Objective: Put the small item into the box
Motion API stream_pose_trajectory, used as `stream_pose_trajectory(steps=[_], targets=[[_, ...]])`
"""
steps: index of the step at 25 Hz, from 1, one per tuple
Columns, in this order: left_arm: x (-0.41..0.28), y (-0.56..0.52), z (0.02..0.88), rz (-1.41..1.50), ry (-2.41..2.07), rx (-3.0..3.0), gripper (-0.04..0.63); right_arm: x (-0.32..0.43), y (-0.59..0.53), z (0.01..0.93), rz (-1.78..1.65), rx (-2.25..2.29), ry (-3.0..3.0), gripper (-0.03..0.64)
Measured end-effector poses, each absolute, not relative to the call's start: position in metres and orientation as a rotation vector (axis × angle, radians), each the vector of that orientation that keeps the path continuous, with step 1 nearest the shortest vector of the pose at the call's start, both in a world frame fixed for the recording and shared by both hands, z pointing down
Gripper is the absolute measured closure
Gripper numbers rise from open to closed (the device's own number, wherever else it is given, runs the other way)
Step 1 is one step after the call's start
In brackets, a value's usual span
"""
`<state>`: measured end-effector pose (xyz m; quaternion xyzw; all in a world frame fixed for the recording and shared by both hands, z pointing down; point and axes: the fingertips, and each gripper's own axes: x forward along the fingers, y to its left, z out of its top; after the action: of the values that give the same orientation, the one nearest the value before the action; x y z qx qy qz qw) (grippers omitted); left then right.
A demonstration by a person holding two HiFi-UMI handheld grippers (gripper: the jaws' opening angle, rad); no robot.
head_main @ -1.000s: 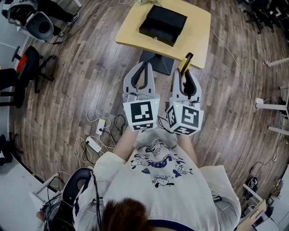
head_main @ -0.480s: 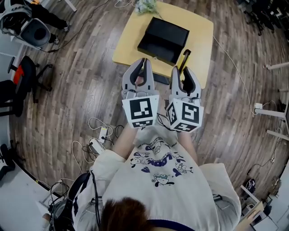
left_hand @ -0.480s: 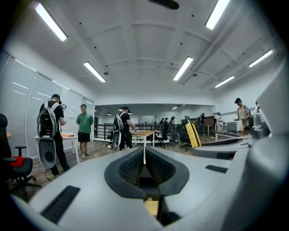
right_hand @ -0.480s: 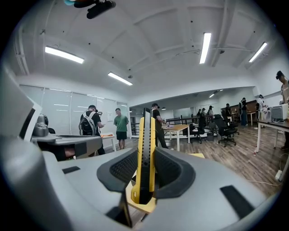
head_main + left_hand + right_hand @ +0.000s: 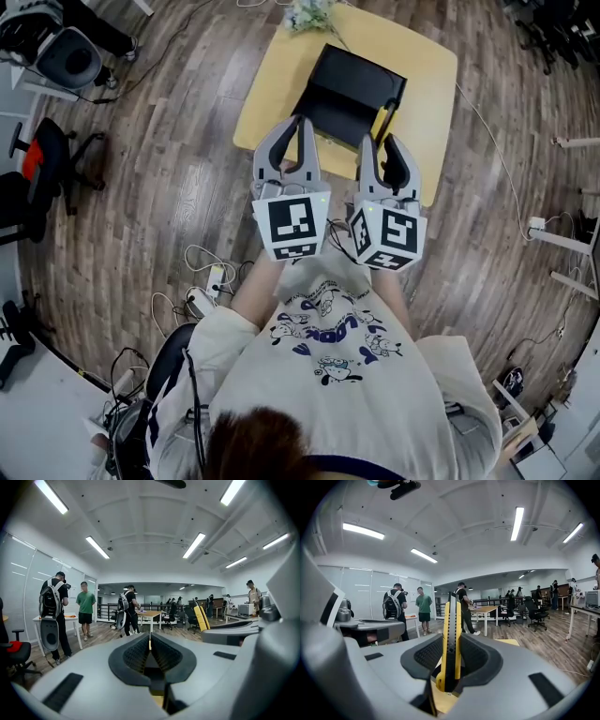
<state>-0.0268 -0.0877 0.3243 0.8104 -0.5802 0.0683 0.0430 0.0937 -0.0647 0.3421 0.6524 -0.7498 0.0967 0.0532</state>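
Right gripper view shows the right gripper (image 5: 451,656) pinching a yellow utility knife (image 5: 451,611) on its flat sides, with the long end pointing forward, probably so that it can slide down into the box. Beside it, the left gripper (image 5: 150,645) is pressed together and empty, and seems not needed. Farther ahead, the black box (image 5: 354,86) stands on the yellow table (image 5: 427,66). The knife is in the air near the box's edge, not yet inside.
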Motion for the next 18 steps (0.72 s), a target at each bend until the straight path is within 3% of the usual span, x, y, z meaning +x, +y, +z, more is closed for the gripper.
stream_pose_trajectory(steps=[18], targets=[[-0.027, -0.138, 0.389, 0.359, -1.786, 2.269, 0.571, 0.086, -0.136, 0.406, 0.360, 1.673, -2.260, 0.491]])
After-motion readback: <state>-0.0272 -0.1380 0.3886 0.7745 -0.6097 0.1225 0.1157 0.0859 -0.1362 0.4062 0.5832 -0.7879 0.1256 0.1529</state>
